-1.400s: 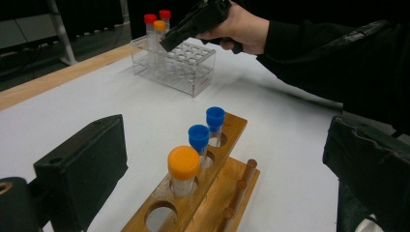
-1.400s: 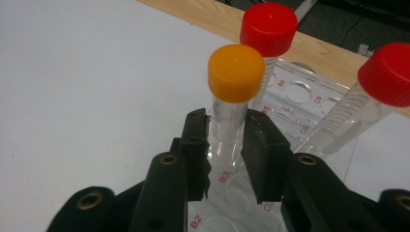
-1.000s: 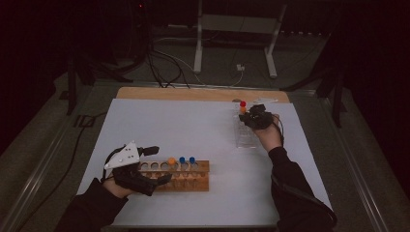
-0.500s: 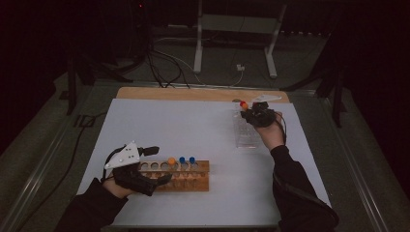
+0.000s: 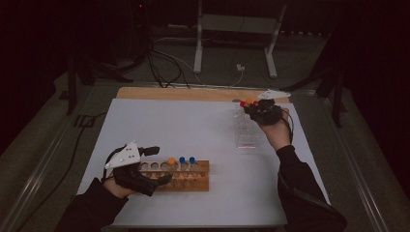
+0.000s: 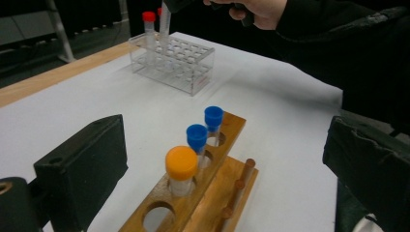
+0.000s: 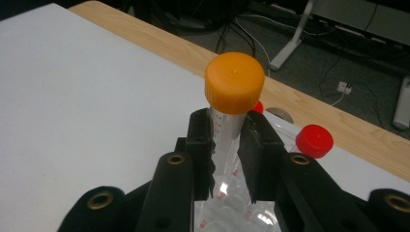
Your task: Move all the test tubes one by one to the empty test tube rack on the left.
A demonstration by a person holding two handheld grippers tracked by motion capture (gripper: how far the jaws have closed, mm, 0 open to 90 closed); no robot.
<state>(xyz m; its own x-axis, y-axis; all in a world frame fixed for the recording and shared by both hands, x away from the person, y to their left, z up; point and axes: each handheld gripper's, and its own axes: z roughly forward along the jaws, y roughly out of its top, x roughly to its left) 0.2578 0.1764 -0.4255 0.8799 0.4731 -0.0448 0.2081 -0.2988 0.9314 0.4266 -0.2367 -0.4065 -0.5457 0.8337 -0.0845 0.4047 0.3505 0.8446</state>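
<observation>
Orange-capped tube (image 7: 227,111) is clamped between my right gripper's (image 7: 227,159) fingers; I should lift straight, clear of the clear rack (image 5: 245,131) below.

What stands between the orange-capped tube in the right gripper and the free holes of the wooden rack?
Nothing visible: bare white table lies between the orange-capped tube and the wooden rack. The left gripper straddles the rack's left end, near its free holes.

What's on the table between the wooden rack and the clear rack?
Nothing: bare white table between wooden rack and clear rack, seen in the high view.
</observation>
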